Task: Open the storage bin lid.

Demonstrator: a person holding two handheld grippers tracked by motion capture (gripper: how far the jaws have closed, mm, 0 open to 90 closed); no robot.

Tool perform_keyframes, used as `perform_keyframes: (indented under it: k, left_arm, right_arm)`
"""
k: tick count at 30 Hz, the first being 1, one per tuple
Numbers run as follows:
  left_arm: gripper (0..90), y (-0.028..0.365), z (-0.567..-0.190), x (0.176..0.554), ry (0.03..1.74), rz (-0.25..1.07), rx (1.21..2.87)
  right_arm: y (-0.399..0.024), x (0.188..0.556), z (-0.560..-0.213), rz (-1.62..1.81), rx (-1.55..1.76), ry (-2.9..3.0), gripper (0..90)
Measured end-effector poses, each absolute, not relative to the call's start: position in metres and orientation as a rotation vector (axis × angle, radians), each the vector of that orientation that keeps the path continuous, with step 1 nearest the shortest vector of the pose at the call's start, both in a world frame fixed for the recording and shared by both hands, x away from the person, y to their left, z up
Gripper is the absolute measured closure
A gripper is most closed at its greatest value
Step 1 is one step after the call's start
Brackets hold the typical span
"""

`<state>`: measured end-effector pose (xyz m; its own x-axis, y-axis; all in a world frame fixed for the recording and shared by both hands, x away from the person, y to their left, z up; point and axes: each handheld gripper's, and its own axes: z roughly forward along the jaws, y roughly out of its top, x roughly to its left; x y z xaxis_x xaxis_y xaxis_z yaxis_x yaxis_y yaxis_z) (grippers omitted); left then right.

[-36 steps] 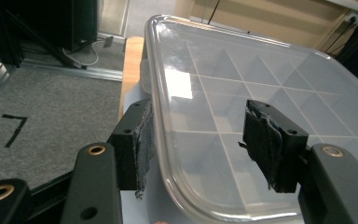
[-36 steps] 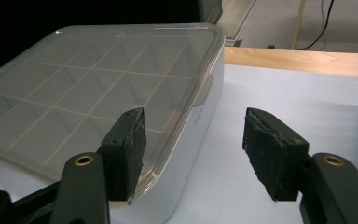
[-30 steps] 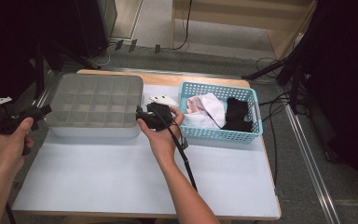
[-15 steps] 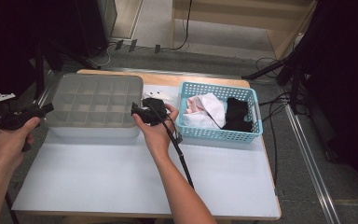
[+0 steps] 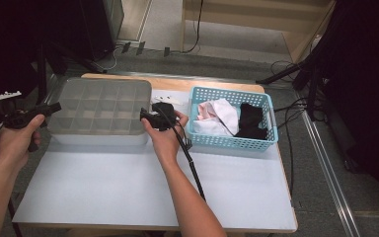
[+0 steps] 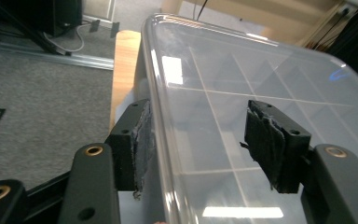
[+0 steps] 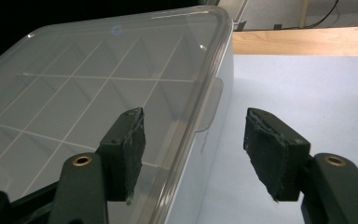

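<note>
Lying in the upper left of the high view on the pale table: a translucent compartment box with its lid on, grid of dividers showing through. Straddling its left rim, the left gripper, jaws having just been closing, one pad outside the wall and one over the lid, not pressing; released. Straddling its right rim by the latch tab, the right gripper, jaws parted, pads clear of the plastic; likewise released. Sitting just right of the box in the high view, a blue basket holding white cloth and black cloth. Stretching bare across the lower half of that frame, the tabletop, with a wooden strip along its far edge. Running beyond it, grey carpet, cables and a metal rail. Cutting off the box's near end, the bottom of both gripper views. Staying too dark to make out, the far left and right of the room.
</note>
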<state>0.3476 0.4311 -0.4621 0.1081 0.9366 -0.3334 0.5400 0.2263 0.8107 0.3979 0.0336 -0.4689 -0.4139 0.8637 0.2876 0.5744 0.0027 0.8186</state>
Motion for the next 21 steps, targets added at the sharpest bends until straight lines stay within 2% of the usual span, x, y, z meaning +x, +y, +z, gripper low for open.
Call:
perform_keyframes:
  k: [12,21]
  left_arm:
    - [42.3,0.444,-0.47,0.373,1.594,0.527,1.479]
    - [41.6,0.436,-0.473,0.373,1.554,0.495,1.512]
  right_arm:
    - [0.048,0.411,-0.473,1.356,1.526,2.014,37.7]
    - [0.048,0.421,-0.475,1.39,1.578,2.028,35.0]
